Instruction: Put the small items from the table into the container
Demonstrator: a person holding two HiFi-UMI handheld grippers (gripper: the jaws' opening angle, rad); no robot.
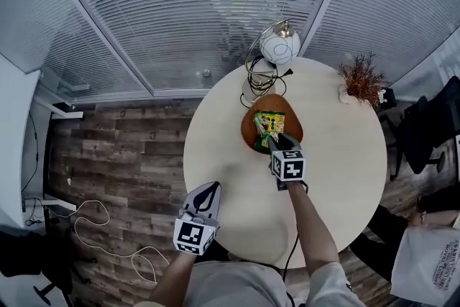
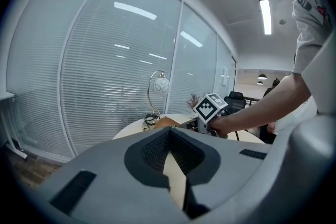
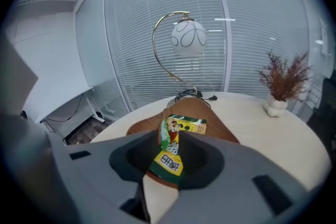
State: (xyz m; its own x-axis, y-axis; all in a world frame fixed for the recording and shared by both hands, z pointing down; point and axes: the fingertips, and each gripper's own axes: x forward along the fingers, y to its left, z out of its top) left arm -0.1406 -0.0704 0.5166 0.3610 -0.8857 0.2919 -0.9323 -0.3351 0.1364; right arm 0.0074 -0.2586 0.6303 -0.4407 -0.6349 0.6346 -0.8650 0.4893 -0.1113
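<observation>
1. In the head view, your right tool (image 1: 274,143) reaches over the near rim of the brown container (image 1: 287,116) in the middle of the round counter (image 1: 338,154). From there you cannot read how its jaws stand.
2. The right gripper view settles it. The right tool (image 3: 169,136) is released, its jaws apart, with a green-and-yellow snack packet (image 3: 169,157) standing loosely between them. The packet (image 1: 267,127) lies over the container (image 3: 212,119); whether it is one packet or two, you cannot tell.
3. Your left tool (image 1: 214,186) hangs at the counter's near-left edge, well apart from the container.
4. The left gripper view shows the left tool (image 2: 169,129) clenched, tips together and nothing between them. Only here do you see the right tool's marker cube (image 2: 211,106) from the side, with your hand behind it.
5. A globe lamp (image 1: 279,47) and its cable (image 1: 260,80) stand just beyond the container, with a dried plant (image 1: 361,80) to the far right.
</observation>
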